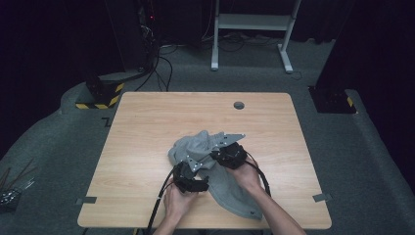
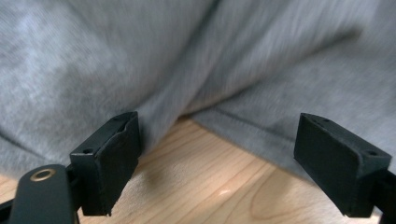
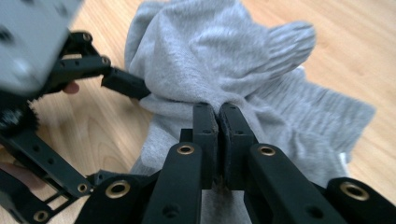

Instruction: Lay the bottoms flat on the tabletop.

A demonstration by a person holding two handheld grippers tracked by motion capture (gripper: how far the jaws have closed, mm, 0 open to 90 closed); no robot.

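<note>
We've got the right tongs point(image 3: 218, 114) clamped on a fold of the grey garment point(image 1: 205, 147) mid-table point(image 1: 147, 122) to pin it, while the left tongs point(image 2: 219, 154) gape wide at its hem, gripping nothing.

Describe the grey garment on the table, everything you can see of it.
The grey garment looks like soft fleece or sweatshirt knit, with a ribbed cuff or hem band. It lies crumpled in folds on the wooden table, near the front edge, one part trailing toward the person. The right hand-held gripper is shut on a fold of it. The left hand-held gripper stands open at its edge, with bare wood between the jaws.
</note>
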